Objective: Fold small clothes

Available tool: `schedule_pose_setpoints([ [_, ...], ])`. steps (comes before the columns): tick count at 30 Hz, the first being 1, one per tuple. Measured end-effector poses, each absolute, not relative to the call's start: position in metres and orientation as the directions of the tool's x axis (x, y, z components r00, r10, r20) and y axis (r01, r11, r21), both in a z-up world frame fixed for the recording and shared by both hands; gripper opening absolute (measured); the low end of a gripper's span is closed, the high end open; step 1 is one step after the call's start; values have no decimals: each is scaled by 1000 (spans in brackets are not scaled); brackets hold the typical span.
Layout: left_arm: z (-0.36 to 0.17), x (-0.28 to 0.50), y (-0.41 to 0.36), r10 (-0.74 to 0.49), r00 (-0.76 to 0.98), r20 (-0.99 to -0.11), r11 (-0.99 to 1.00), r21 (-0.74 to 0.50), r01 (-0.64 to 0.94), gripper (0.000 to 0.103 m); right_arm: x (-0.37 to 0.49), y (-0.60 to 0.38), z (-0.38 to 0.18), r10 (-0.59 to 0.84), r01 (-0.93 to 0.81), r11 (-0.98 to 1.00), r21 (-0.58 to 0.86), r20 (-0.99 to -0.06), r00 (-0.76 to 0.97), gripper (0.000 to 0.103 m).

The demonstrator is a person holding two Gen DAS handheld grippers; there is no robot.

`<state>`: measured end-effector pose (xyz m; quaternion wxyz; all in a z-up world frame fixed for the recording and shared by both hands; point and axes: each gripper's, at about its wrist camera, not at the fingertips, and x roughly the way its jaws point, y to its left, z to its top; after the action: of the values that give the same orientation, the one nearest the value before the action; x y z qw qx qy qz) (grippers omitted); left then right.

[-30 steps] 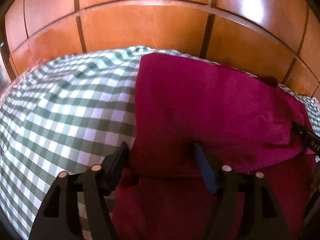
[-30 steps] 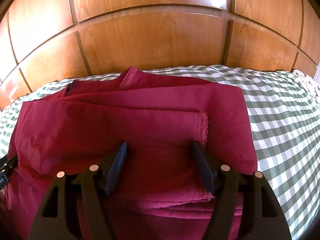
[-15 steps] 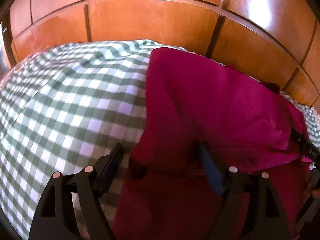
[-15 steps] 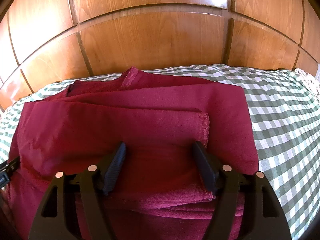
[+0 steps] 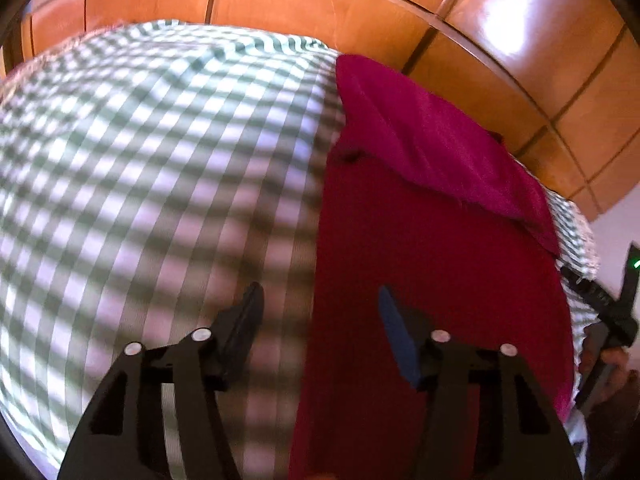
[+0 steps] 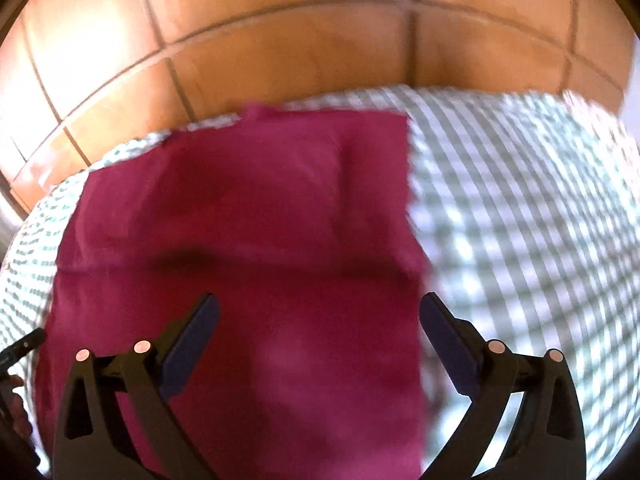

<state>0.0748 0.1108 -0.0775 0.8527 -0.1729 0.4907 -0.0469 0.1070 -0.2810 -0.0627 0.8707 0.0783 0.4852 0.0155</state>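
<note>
Both wrist cams look steeply down and forward, close over the bed. Left view sits over the maroon garment (image 5: 420, 240)'s left edge, right view over its right edge. Shared: garment, checked sheet (image 5: 140, 160), wooden headboard (image 6: 300, 40) at far side.

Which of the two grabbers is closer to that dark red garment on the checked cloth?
Right. The right gripper hangs over the red garment, jaws opening, nothing between. The left gripper straddles its edge, closing, gripping nothing.
</note>
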Motion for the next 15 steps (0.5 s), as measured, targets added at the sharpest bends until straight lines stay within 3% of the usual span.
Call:
schedule_pose_setpoints([
  [4, -77, 37, 112, -317, 495, -809, 925, -380, -28, 56, 49, -297, -73, 187, 36, 973, 228, -870, 457, 99],
  [10, -76, -13, 103, -435, 393, -810, 899, -414, 141, 35, -34, -293, -73, 298, 5, 946, 323, -880, 369, 85],
  [13, -77, -28, 96, -445, 360, -820, 895, -401, 193, 18, -60, -287, -75, 335, -20, 938, 346, -889, 312, 61],
  [14, -77, -26, 94, -450, 358, -819, 893, -402, 203, 11, -63, -285, -77, 326, -23, 942, 335, -897, 299, 41],
  [15, -74, -29, 94, -456, 362, -813, 890, -407, 207, 11, -65, -285, -77, 321, -22, 944, 329, -901, 291, 23],
])
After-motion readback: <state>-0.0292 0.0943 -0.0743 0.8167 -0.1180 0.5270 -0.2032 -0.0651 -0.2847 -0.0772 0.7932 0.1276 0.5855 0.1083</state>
